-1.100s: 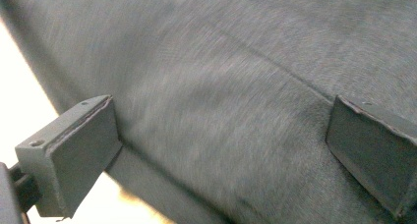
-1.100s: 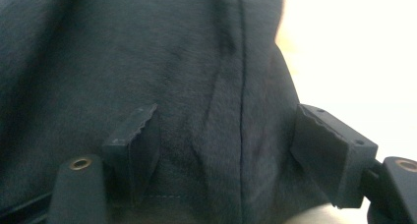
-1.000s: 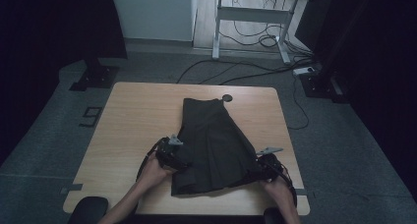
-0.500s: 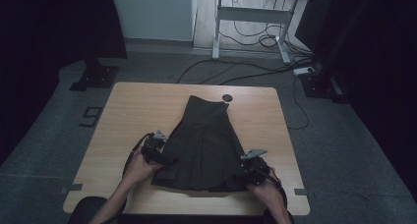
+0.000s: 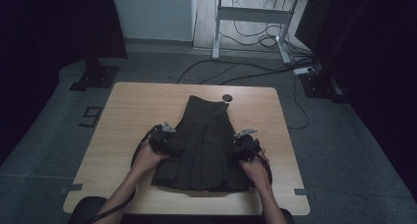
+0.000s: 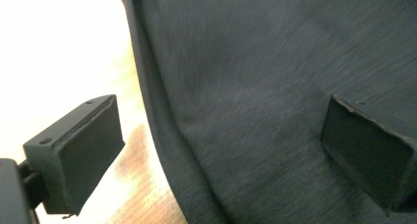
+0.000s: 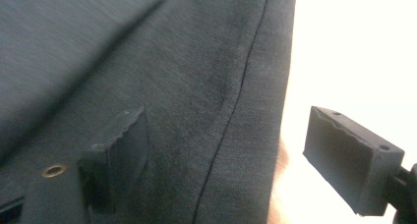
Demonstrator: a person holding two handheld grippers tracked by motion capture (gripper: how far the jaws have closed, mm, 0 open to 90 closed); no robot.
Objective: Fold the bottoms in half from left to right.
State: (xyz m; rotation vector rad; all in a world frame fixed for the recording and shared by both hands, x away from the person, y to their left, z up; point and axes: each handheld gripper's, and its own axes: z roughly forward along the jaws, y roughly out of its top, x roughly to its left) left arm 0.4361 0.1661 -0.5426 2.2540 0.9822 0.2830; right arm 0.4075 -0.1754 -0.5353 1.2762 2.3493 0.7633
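Note:
A dark pleated skirt (image 5: pixel 204 140) lies flat on the wooden table (image 5: pixel 137 106), narrow end away from me. My left gripper (image 5: pixel 164 141) sits at the skirt's left edge, open. In the left gripper view its jaws stand wide apart, one over bare wood, the other over the dark cloth (image 6: pixel 255 101), whose edge runs between them. My right gripper (image 5: pixel 241 146) is at the skirt's right edge, also open. In the right gripper view the cloth (image 7: pixel 162 71) and its seam lie between the spread jaws, one jaw over the bright table.
A small dark round disc (image 5: pixel 226 98) rests on the table just beyond the skirt's far right corner. Behind the table stand a desk frame (image 5: pixel 251 17) and loose cables (image 5: pixel 236 74) on the grey floor. Tape marks (image 5: pixel 73 188) sit at the table's near corners.
Both hands have moved forward along the skirt's sides from its near hem to its middle. The skirt looks flatter and slightly shifted.

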